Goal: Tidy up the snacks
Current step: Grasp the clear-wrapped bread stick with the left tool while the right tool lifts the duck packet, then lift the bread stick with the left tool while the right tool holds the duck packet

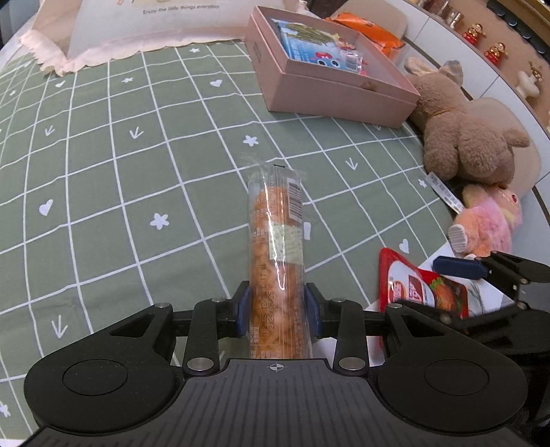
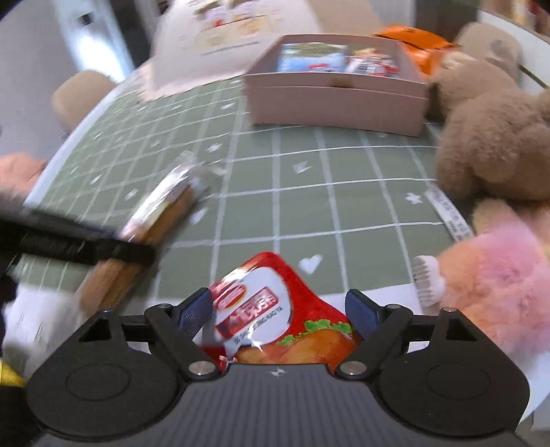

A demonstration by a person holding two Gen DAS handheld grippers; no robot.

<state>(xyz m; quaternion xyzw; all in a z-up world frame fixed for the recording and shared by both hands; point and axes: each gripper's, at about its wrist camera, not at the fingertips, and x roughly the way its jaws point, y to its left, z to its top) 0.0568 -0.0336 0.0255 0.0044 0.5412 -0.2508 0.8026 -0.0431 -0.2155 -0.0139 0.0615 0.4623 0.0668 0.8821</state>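
Observation:
My left gripper (image 1: 277,305) is shut on a long clear tube pack of orange crackers (image 1: 276,247), held lengthwise above the green checked tablecloth (image 1: 137,165). It shows blurred in the right wrist view (image 2: 154,220). My right gripper (image 2: 280,309) has its jaws wide apart on either side of a red snack pouch (image 2: 275,313), which lies between the fingers; the pouch also shows in the left wrist view (image 1: 412,285). An open pink box (image 1: 330,93) with snack packs inside stands at the far side (image 2: 337,103).
A brown plush toy (image 1: 467,137) and a pink plush toy (image 1: 488,223) lie at the table's right edge. An orange bag (image 1: 374,27) sits behind the box. A pale pink bag (image 1: 144,24) stands at the back left. White paper (image 2: 385,292) lies under the pouch.

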